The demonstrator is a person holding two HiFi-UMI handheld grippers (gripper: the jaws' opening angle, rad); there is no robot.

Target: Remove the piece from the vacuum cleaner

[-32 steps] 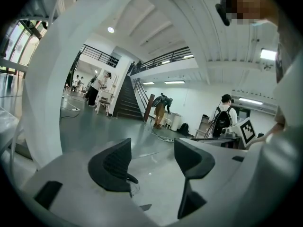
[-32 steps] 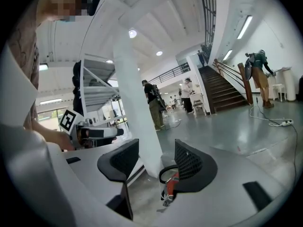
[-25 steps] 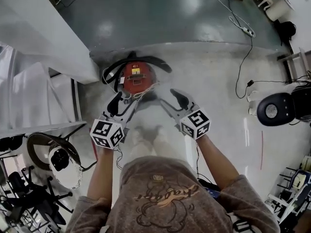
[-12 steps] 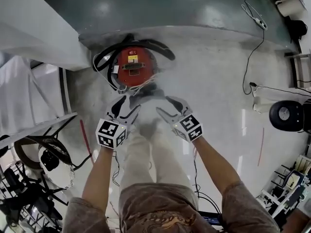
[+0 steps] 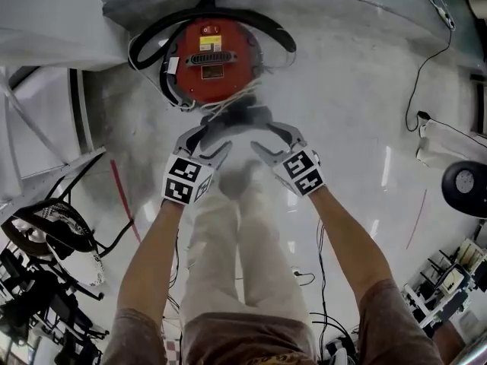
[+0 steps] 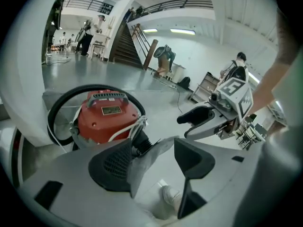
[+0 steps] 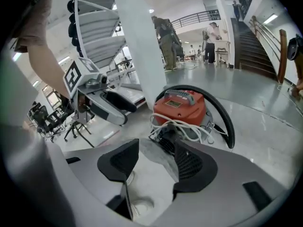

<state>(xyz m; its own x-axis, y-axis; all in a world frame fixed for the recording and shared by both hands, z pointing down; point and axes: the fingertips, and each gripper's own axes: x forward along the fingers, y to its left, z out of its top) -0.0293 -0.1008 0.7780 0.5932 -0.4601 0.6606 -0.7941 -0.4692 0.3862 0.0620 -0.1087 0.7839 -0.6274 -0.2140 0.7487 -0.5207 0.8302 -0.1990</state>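
A red vacuum cleaner [image 5: 211, 59] stands on the floor with a black hose [image 5: 152, 36] looped round it and a white cord [image 5: 228, 105] across its near side. A dark ribbed hose piece [image 5: 240, 116] sticks out of that side towards me. My left gripper [image 5: 205, 144] is open just left of the piece, and my right gripper [image 5: 274, 141] is open just right of it. The left gripper view shows the vacuum [image 6: 108, 117], the piece [image 6: 140, 143] and the right gripper [image 6: 201, 119]. From the right gripper view I see the vacuum [image 7: 181, 108] and cord [image 7: 182, 126] beyond empty jaws.
A white stair structure [image 5: 46, 21] rises at the left. Black stands and a chair [image 5: 46, 234] crowd the lower left. Cables [image 5: 418, 90] trail over the floor at the right, near a round black device [image 5: 468, 188]. The person's legs and shoes [image 5: 236, 177] are below the grippers.
Both grippers have moved forward, closer to the vacuum, and now flank its hose piece. The vacuum looks larger and nearer in the head view. Both stay open.
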